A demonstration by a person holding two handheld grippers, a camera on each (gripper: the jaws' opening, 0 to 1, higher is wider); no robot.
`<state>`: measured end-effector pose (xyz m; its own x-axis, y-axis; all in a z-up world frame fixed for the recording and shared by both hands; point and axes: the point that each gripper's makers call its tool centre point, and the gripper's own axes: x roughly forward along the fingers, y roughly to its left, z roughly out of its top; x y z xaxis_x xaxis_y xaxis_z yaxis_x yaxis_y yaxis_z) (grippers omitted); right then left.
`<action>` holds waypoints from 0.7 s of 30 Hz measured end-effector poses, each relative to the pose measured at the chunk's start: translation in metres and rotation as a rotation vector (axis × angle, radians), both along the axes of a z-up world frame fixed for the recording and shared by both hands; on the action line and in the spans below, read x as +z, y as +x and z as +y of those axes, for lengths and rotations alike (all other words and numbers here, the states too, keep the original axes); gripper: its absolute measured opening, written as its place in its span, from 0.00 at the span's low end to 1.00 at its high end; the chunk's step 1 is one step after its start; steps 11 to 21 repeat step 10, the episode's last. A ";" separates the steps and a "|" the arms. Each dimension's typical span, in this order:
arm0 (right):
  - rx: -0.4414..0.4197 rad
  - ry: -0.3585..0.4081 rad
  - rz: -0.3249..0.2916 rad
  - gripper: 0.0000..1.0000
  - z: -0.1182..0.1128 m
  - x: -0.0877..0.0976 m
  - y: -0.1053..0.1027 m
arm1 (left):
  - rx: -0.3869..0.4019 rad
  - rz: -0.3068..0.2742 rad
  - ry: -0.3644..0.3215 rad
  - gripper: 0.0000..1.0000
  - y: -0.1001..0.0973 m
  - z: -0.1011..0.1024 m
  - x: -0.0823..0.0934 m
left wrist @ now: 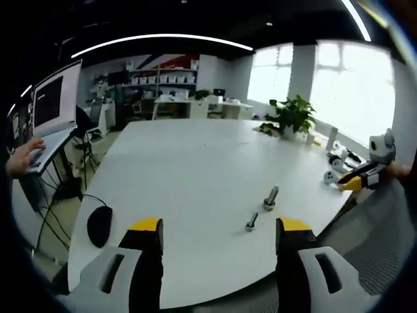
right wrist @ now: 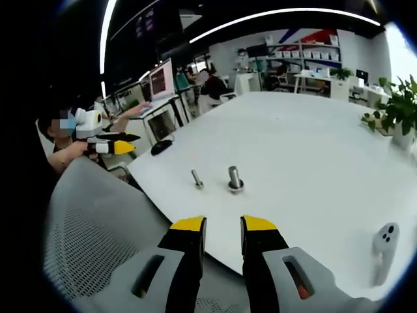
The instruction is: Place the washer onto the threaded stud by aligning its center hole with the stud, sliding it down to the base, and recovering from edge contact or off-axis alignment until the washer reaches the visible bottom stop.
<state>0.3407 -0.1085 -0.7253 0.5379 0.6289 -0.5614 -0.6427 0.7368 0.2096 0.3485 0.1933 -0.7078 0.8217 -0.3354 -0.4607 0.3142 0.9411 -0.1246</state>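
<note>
Left gripper (left wrist: 218, 235): I see jaws wide apart, holding nothing.
Right gripper (right wrist: 223, 228): jaws narrowly apart, holding nothing.
Two upright metal threaded studs (right wrist: 235, 179): near white table (right wrist: 313, 137) edge.

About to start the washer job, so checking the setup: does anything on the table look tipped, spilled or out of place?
Nothing stands out. Two studs stand upright near the table edge: the thicker stud and the thinner stud. No spill or damage shows. Whether a washer is already on either is too small to tell.
</note>
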 end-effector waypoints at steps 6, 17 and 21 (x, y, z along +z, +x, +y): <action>0.002 -0.003 0.000 0.23 0.000 0.000 0.000 | 0.001 0.004 0.002 0.69 -0.001 0.001 -0.001; 0.001 -0.002 0.005 0.23 0.000 -0.001 -0.001 | 0.008 -0.012 -0.023 0.70 0.001 0.001 0.003; 0.001 -0.002 0.005 0.23 0.000 -0.001 -0.001 | 0.008 -0.012 -0.023 0.70 0.001 0.001 0.003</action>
